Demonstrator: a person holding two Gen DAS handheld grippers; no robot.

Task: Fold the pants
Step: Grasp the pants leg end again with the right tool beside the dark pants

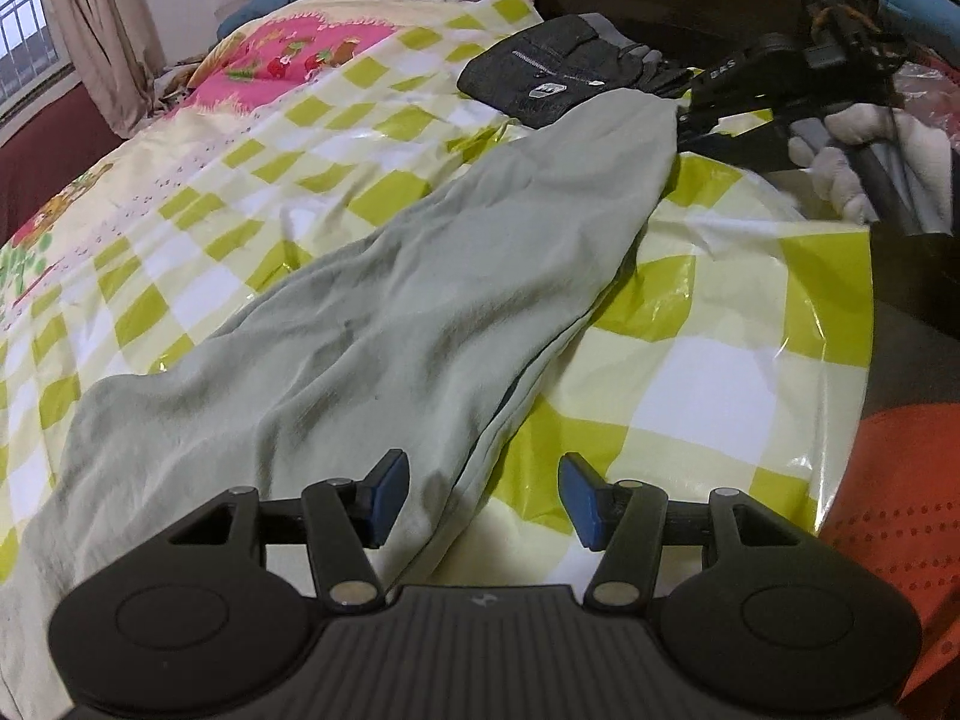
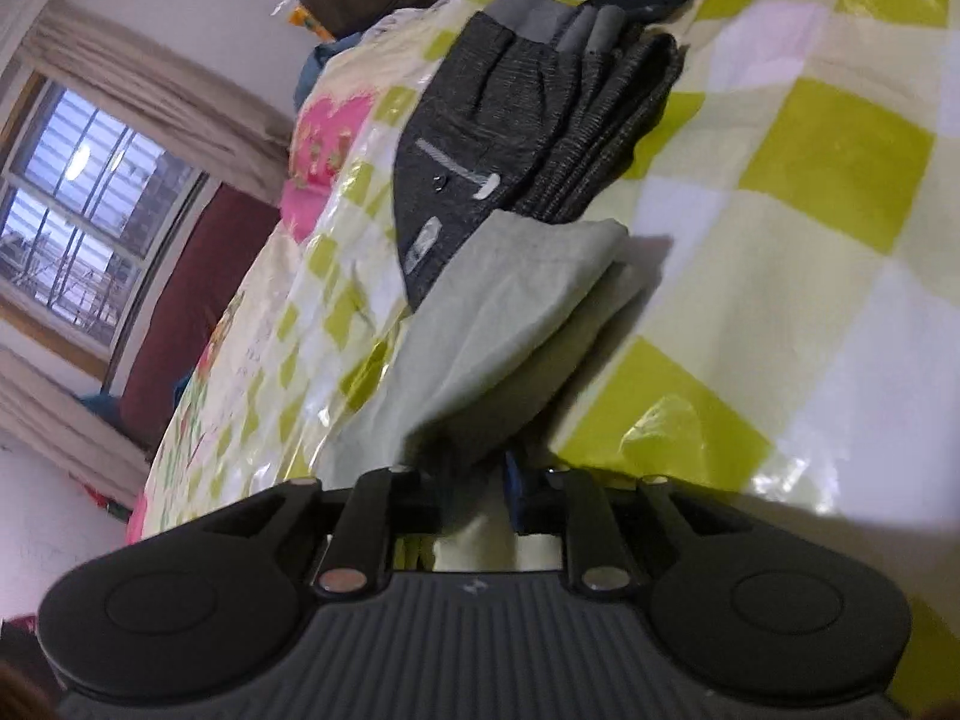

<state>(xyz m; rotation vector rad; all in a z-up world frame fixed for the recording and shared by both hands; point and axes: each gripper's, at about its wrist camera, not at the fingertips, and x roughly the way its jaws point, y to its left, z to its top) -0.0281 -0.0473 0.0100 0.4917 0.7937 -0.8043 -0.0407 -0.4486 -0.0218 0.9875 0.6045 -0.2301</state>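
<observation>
With the right gripper (image 2: pixel 480 480) pinched on the hem of the pale green pants (image 1: pixel 372 312) stretched ahead and the left gripper (image 1: pixel 483 495) wide open, empty, straddling their edge, a level carry-over should fold them cleanly.

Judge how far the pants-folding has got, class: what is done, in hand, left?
Done: dark pants lie folded on the checked cloth. In hand: the right gripper pinches the green pants at one end; the left gripper hangs open over the other. Left: the green pair lies stretched out, not yet folded across.
</observation>
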